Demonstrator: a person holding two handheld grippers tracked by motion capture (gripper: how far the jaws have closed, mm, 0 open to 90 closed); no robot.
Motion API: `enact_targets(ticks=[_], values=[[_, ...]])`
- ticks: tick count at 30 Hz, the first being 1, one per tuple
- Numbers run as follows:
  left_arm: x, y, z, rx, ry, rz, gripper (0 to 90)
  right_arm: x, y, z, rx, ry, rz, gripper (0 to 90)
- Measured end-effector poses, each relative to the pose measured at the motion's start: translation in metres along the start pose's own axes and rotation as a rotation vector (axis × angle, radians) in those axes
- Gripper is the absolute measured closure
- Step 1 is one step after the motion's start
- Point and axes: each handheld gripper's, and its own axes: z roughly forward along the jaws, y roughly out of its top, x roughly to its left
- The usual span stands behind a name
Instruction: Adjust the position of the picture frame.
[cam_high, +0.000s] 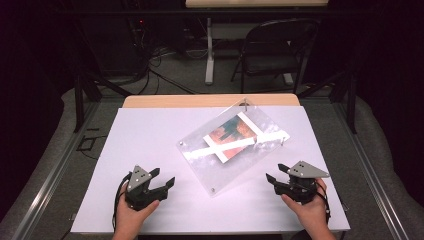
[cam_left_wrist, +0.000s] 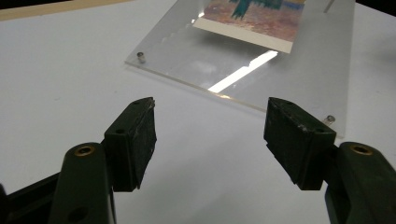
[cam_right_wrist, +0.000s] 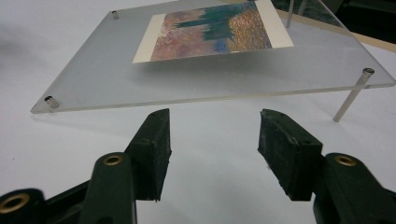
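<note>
Broadly, a white table top spreads across the high view, with a strip of bare wood along its far edge and a dark folding chair on the floor beyond. On the white surface, right of centre, rests a clear acrylic frame, turned at an angle and tilted: its near-left edge lies down on the table while its far side is raised on thin metal legs. Sandwiched in the clear sheet is a small print in teal and orange-red tones with a white border. Small metal studs mark the sheet's corners. Near the table's front edge, the left gripper is held in the person's left hand, jaws spread apart and holding nothing, well short of the frame. The right gripper, in the right hand, is likewise spread wide and bare, near the frame's raised right side but not touching it.
</note>
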Motion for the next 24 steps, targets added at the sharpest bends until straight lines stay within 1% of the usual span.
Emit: enact_targets(ticks=[1,4,6,7,8,9,10,11,13,14,15,16,17,18,19,21,22,23,24], values=[[-0.001,0.001,0.001,0.005,-0.003,0.0,34.1,-0.002,0.0,0.0,0.002,0.001,0.006,45.7],[-0.004,0.008,0.006,0.002,-0.016,-0.013,34.4,-0.006,0.003,-0.002,-0.001,-0.003,0.006,46.9],[-0.005,0.01,0.007,0.002,-0.017,-0.014,34.8,-0.007,0.004,-0.002,-0.003,-0.006,0.002,47.1],[-0.005,0.012,0.008,0.0,-0.022,-0.016,36.0,-0.008,0.005,-0.002,-0.003,-0.01,0.003,47.2],[-0.007,0.016,0.009,0.004,-0.031,-0.019,39.5,-0.013,0.006,-0.001,-0.006,-0.006,0.003,49.2],[-0.008,0.018,0.01,0.001,-0.038,-0.018,39.5,-0.013,0.006,-0.001,-0.006,-0.006,0.003,49.2],[-0.009,0.021,0.011,-0.003,-0.043,-0.014,40.8,-0.016,0.008,-0.001,-0.002,-0.004,0.009,49.2],[-0.013,0.027,0.014,-0.004,-0.057,-0.01,43.1,-0.019,0.008,0.0,0.004,-0.008,0.009,49.2],[-0.015,0.029,0.016,-0.007,-0.062,-0.01,44.5,-0.021,0.008,0.0,0.012,-0.013,0.017,49.1],[-0.018,0.032,0.018,-0.006,-0.068,0.0,47.0,-0.027,0.009,0.0,0.014,-0.019,0.036,50.8],[-0.02,0.034,0.02,-0.005,-0.07,0.005,47.0,-0.027,0.009,0.0,0.014,-0.019,0.036,50.8],[-0.025,0.038,0.025,-0.008,-0.085,0.012,50.9,-0.032,0.01,0.0,0.007,-0.021,0.047,51.9],[-0.025,0.038,0.025,-0.008,-0.085,0.012,52.3,-0.032,0.01,0.0,0.007,-0.021,0.047,51.9],[-0.028,0.041,0.028,-0.006,-0.091,0.02,52.3,-0.034,0.01,0.0,0.01,-0.023,0.05,51.8],[-0.03,0.042,0.029,-0.005,-0.093,0.024,55.0,-0.039,0.011,0.0,0.006,-0.036,0.048,51.4],[-0.035,0.046,0.034,0.006,-0.092,0.04,56.3,-0.04,0.012,0.001,0.003,-0.04,0.043,51.4],[-0.039,0.048,0.036,0.012,-0.093,0.049,59.5,-0.044,0.013,0.002,0.019,-0.04,0.057,51.5],[-0.04,0.049,0.038,0.013,-0.091,0.056,59.5,-0.044,0.013,0.002,0.019,-0.04,0.057,51.5],[-0.045,0.052,0.041,0.02,-0.099,0.058,62.8,-0.046,0.013,0.003,0.01,-0.044,0.06,51.4]])
